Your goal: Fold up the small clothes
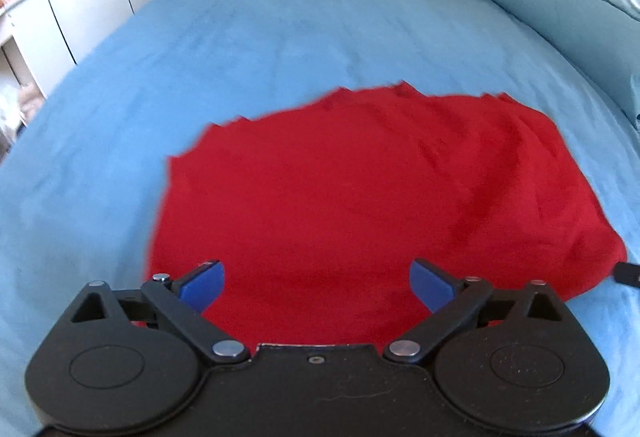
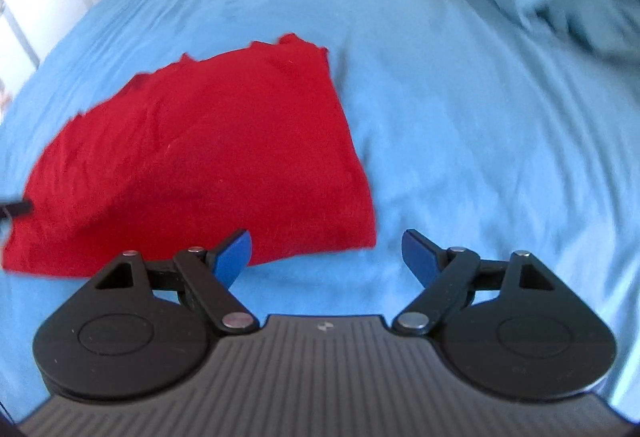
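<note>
Two grippers hang over a wide blue bed sheet (image 1: 280, 49), and on it lies the red garment (image 1: 360, 197), spread fairly flat with its long axis running left to right across the near part of the bed. Its far edge is jagged, its near edge closest to the person. The left gripper (image 1: 318, 283) sits directly above that near edge, jaws spread wide, nothing between them. The right gripper (image 2: 326, 255), also spread and empty, hangs just off the garment's near right corner, which lies ahead and to its left. Judging by this, the left is nearer cloth; the right must shift left to reach its corner.
</note>
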Demonstrator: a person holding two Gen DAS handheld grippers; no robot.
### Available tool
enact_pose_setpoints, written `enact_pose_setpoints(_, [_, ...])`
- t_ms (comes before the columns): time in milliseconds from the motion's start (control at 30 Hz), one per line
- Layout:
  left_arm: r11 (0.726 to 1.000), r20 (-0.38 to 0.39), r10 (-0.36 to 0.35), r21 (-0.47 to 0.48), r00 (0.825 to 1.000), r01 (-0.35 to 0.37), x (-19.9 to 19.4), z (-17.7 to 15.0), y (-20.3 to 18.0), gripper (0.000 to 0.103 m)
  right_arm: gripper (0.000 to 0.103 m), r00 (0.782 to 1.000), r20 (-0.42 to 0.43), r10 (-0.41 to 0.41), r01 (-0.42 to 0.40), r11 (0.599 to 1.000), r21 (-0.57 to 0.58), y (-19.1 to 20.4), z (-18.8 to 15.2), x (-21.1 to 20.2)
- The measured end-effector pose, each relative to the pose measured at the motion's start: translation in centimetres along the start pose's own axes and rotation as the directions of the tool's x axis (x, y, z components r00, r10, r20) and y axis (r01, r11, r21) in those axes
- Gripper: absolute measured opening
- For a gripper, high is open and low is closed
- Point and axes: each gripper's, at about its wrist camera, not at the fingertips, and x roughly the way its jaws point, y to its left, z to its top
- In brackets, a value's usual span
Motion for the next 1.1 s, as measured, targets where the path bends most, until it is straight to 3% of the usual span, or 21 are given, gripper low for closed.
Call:
enact_pose_setpoints(267, [1.000, -0.003, 0.020, -0.020, 1.000, -0.020, 4.0, 0.9, -2.2, 0.101, 0.094, 0.997, 0.071, 0.034, -0.051, 0.964, 0.261, -1.5, -1.6, 2.8])
enact_pose_setpoints(400, [0.997, -0.032, 0.079, -0.023, 0.996, -0.079, 6.7, 1.3, -1.6, 0.103, 0.090, 0.994, 0.110, 0.015, -0.043, 0.965, 0.257, -1.2, -1.4, 3.7])
enact_pose_setpoints(467, [0.994, -0.071, 0.057, -0.094, 0.996, -0.063, 8.2, 1.8, -0.2, 0.103, 0.090, 0.993, 0.120, 0.015, -0.045, 0.966, 0.254, -1.0, -1.1, 3.9])
enact_pose_setpoints(533, [0.986, -0.060, 0.042, -0.159, 0.997, -0.051, 7.7, 2.2, 0.4, 0.100, 0.088, 0.992, 0.123, 0.009, -0.040, 0.968, 0.247, -0.9, -1.0, 4.1])
enact_pose_setpoints(667, [0.993, -0.001, 0.020, -0.113, 1.000, -0.020, 5.1, 2.6, -1.2, 0.100, 0.084, 0.991, 0.131, -0.002, -0.033, 0.965, 0.260, -0.8, -1.2, 4.3])
enact_pose_setpoints(800, [0.997, -0.034, 0.042, -0.064, 0.999, -0.044, 6.4, 2.6, -2.3, 0.100, 0.083, 0.992, 0.126, -0.015, -0.019, 0.964, 0.267, -0.6, -1.2, 4.6])
enact_pose_setpoints(900, [0.993, -0.071, 0.037, -0.112, 0.997, -0.045, 8.1, 2.0, -2.0, 0.103, 0.082, 0.992, 0.128, -0.023, -0.009, 0.970, 0.243, -0.3, -0.8, 5.0])
enact_pose_setpoints(967, [0.992, -0.063, 0.028, -0.125, 0.998, -0.036, 8.7, 1.6, -1.8, 0.103, 0.074, 0.992, 0.127, -0.027, -0.001, 0.977, 0.215, 0.1, -0.5, 5.0])
enact_pose_setpoints(1000, [0.992, -0.056, 0.032, -0.123, 0.998, -0.039, 8.7, 1.5, -1.9, 0.103, 0.064, 0.992, 0.124, -0.022, -0.003, 0.981, 0.195, 0.3, -0.4, 5.0])
enact_pose_setpoints(1033, [0.992, -0.057, 0.036, -0.122, 0.998, -0.043, 8.7, 1.5, -2.0, 0.103, 0.048, 0.993, 0.118, -0.007, -0.014, 0.984, 0.179, 0.6, -0.2, 5.0])
enact_pose_setpoints(1100, [0.991, -0.063, 0.037, -0.127, 0.997, -0.045, 8.8, 1.6, -1.8, 0.103, 0.035, 0.995, 0.096, 0.008, -0.024, 0.986, 0.164, 1.3, 0.1, 5.1])
